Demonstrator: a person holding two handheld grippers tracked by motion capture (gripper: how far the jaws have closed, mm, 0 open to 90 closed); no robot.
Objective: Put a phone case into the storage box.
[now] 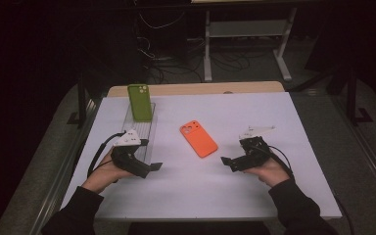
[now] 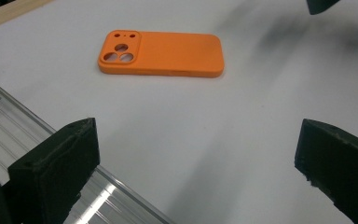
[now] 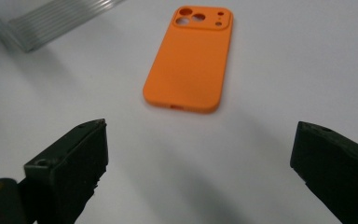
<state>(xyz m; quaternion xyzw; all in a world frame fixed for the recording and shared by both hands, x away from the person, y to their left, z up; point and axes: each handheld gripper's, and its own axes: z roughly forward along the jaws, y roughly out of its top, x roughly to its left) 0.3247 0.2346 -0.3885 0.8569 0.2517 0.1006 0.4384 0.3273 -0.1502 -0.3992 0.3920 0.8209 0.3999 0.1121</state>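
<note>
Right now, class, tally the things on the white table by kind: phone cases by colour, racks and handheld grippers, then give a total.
Orange phone case: 1
Green phone case: 1
Clear ridged rack: 1
Handheld grippers: 2, left gripper and right gripper, both with fingers apart
Total: 5

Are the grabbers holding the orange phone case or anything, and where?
No, nothing is held. The left gripper and the right gripper are both open and empty. The orange phone case lies flat on the table between them, untouched.
</note>
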